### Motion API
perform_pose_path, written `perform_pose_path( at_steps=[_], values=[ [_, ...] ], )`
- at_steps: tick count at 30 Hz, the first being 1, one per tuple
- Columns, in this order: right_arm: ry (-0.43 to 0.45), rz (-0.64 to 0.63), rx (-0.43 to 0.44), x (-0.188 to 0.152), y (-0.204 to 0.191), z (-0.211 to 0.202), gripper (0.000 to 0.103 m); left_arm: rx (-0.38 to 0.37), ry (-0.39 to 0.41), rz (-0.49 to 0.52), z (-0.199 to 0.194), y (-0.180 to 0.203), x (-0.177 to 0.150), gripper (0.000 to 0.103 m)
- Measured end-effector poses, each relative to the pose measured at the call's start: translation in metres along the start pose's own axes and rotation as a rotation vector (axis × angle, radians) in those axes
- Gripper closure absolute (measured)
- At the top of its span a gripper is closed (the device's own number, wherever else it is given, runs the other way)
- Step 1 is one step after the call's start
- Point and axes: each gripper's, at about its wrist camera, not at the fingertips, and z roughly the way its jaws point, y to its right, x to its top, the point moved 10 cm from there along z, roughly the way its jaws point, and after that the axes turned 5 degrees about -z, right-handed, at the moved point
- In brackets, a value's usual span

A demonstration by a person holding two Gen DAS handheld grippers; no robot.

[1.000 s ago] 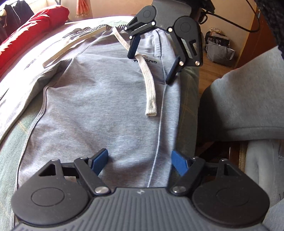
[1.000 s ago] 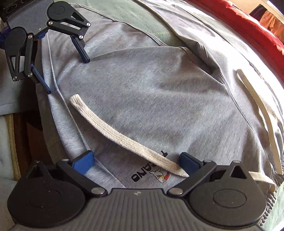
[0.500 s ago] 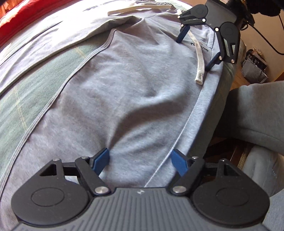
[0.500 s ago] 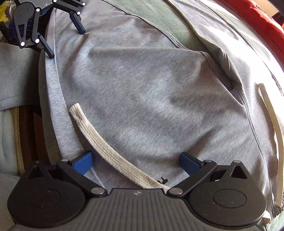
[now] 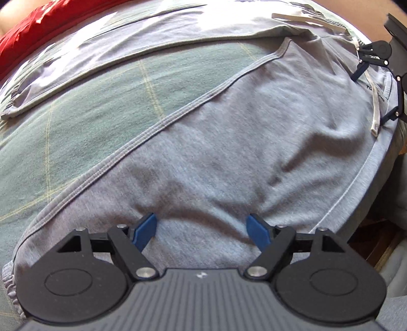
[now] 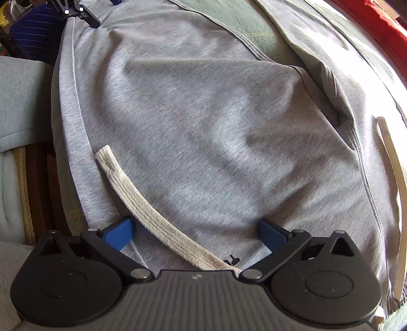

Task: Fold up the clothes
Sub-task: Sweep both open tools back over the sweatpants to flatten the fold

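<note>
Home bedroom, checked bedspread (image 5: pixel 106 107), red pillow (image 5: pixel 38 23)

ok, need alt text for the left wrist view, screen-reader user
Open left gripper, blue pads apart and empty, points down at one leg of grey sweatpants spread on a green checked bedspread. The right gripper is open over the waistband at the far right edge, around a white drawstring. A red cover shows top left.

Each hand-held gripper (image 5: pixel 202 230): black linkages, blue pads, silver screws
</note>
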Motion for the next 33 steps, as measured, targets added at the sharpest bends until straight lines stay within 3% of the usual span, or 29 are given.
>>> perform_pose_path(
  at_steps=[4,6,9,13,17,23,28,33],
  values=[
    [-0.062,0.002,0.060,0.007,0.000,-0.008,0.000,0.028,0.009,-0.021,-0.012,-0.006,0.006,0.025],
    [-0.029,0.010,0.085,0.016,0.006,-0.021,0.000,0.035,0.036,-0.016,-0.020,-0.007,0.018,0.025],
    [0.060,0.053,0.048,0.039,0.032,-0.045,0.000,0.014,0.085,-0.033,-0.026,-0.004,0.046,0.025],
    [0.183,0.194,-0.026,0.093,0.102,-0.057,0.000,-0.025,0.149,-0.038,-0.020,0.002,0.092,0.025],
    [0.243,0.303,-0.017,0.122,0.139,-0.040,0.000,-0.025,0.179,0.014,-0.005,0.006,0.123,0.025],
    [0.231,0.300,0.059,0.140,0.121,0.008,0.000,-0.037,0.168,0.005,0.012,0.005,0.150,0.025],
    [0.279,0.287,0.042,0.148,0.116,0.003,0.000,-0.093,0.177,-0.018,0.019,0.016,0.185,0.025],
    [0.354,0.348,-0.006,0.132,0.136,-0.033,0.000,-0.243,0.237,0.056,0.033,0.052,0.244,0.025]
  ],
)
